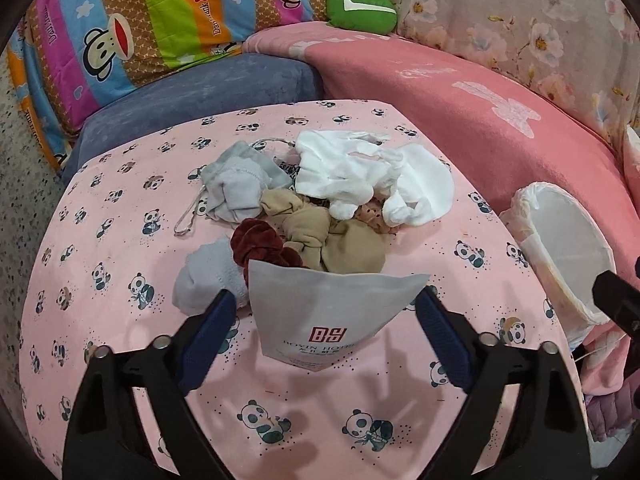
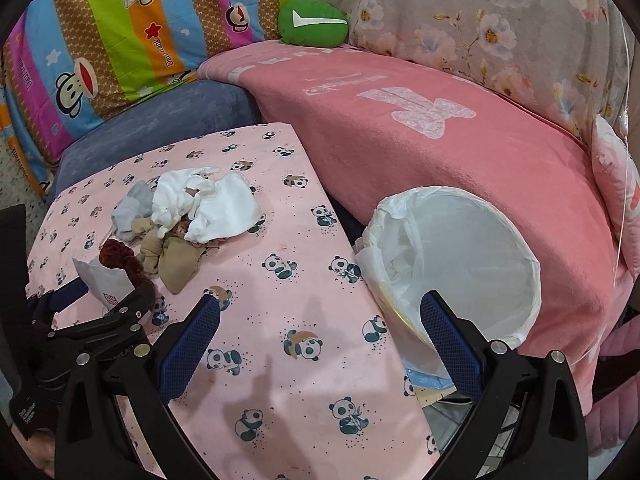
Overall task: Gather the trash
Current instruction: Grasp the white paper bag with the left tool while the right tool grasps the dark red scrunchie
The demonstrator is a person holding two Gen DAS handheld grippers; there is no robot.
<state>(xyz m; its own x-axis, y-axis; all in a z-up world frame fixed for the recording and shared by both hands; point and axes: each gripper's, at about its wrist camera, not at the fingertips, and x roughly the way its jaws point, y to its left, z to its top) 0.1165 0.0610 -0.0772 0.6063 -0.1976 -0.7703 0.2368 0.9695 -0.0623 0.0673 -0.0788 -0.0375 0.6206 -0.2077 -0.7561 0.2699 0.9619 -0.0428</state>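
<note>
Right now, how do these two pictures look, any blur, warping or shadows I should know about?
Left wrist view: sharp at centre, strong fisheye bending of the pink panda cloth, dark vignette corners, soft shadows of the left claw below the grey packet. Right wrist view: same warping, the white bin liner bright but not blown out, shadows under the right claw.

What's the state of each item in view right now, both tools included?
Left tool: open, fingers either side of the paper bag, not clamped.
Right tool: open, nothing held, over the table edge by the bin.
Paper bag: flat on the table, touching the pile.
Bin: lined, open; contents unclear.
White cloth: crumpled, top of the pile.
Beige cloth: knotted, in the pile.
Red scrunchie: bunched beside the bag.
</note>
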